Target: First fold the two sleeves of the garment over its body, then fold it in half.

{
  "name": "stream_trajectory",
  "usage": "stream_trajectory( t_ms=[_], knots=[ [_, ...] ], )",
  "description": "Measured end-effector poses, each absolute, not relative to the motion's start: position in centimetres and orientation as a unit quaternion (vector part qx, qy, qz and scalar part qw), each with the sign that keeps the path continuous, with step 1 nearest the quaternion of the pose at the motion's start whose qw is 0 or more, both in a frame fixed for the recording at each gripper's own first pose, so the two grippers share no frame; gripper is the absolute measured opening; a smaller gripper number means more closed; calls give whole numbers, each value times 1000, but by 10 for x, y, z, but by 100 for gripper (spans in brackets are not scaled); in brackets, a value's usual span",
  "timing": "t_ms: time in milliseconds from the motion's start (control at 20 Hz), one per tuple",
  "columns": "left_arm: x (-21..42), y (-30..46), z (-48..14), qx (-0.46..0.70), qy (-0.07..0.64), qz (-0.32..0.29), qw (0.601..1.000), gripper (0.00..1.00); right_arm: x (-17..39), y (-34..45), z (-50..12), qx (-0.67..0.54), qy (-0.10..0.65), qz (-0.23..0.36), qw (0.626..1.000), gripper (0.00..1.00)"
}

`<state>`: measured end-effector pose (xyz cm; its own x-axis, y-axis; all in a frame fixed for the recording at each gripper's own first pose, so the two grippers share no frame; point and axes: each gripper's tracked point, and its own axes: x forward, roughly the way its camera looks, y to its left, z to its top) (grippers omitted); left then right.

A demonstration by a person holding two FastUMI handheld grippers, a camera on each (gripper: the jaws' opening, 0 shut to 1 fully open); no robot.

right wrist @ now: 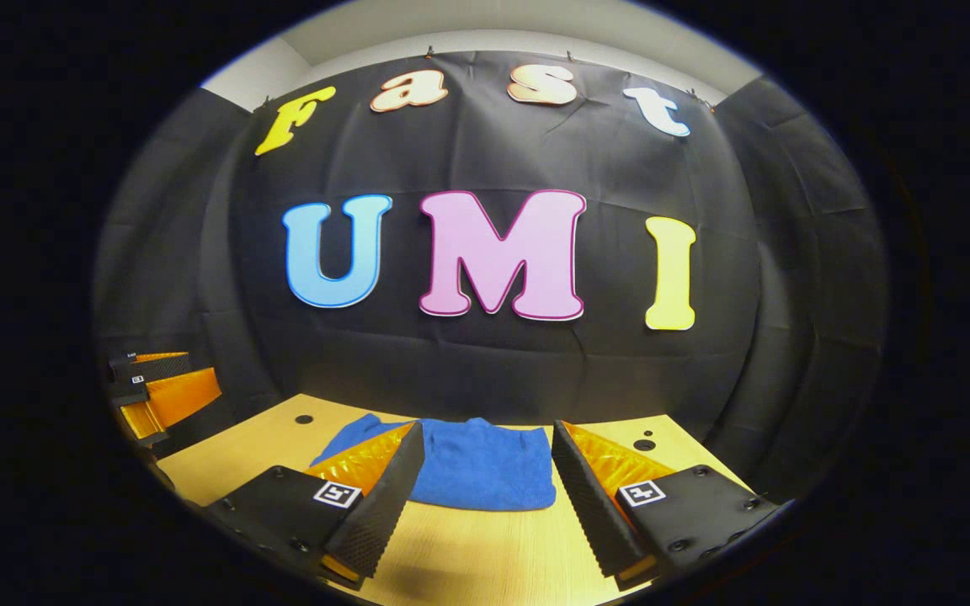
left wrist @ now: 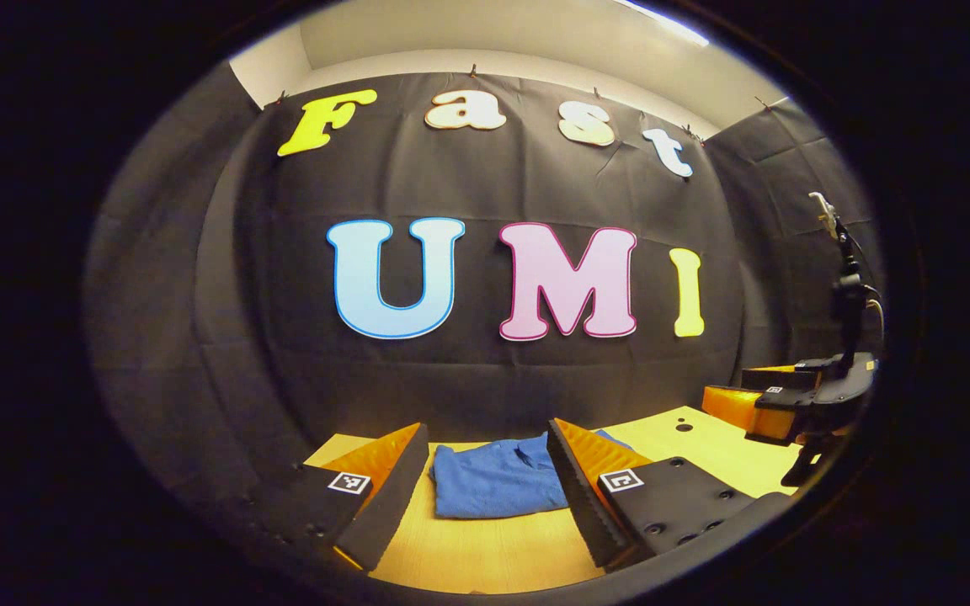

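In the left gripper view, the left hand-held gripper sits nearest, its two fingers spread wide apart with nothing between them, held above the wooden tabletop. Just beyond the fingertips lies the blue garment, folded into a compact bundle flat on the tabletop, touching neither finger. Farther off at the right edge, the right hand-held gripper hangs above the tabletop.

In the right gripper view, the right hand-held gripper is likewise parted wide and empty over the tabletop. The garment rests past its fingertips, near the tabletop's far edge; a blue flap sticks out to the left behind the left finger. At the far left the left hand-held gripper shows, well apart from the garment
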<state>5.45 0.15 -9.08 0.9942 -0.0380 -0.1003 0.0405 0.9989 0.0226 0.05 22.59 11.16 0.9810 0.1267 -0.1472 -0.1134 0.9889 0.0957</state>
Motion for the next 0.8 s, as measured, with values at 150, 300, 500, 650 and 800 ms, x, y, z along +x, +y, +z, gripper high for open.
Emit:
stream_trajectory(
  t_ms=[150, 300, 500, 650, 800],
  knots=[
    [0, -12, -77, -1, 57, -33, 998, 81, -44, 231, 113, 44, 126, 88, 987, 95],
    [-49, -18, -59, 8, 54, -28, 998, 81, -81, 231, 130, 45, 135, 103, 985, 95],
    [-91, -24, -49, 10, 59, -29, 998, 81, -124, 236, 150, 44, 133, 115, 983, 95],
    [-107, -22, -38, 1, 55, -21, 998, 82, -150, 234, 166, 39, 119, 110, 986, 95],
    [-115, -20, -34, -22, 53, -12, 998, 81, -162, 239, 184, 50, 90, 109, 989, 91]
  ],
)
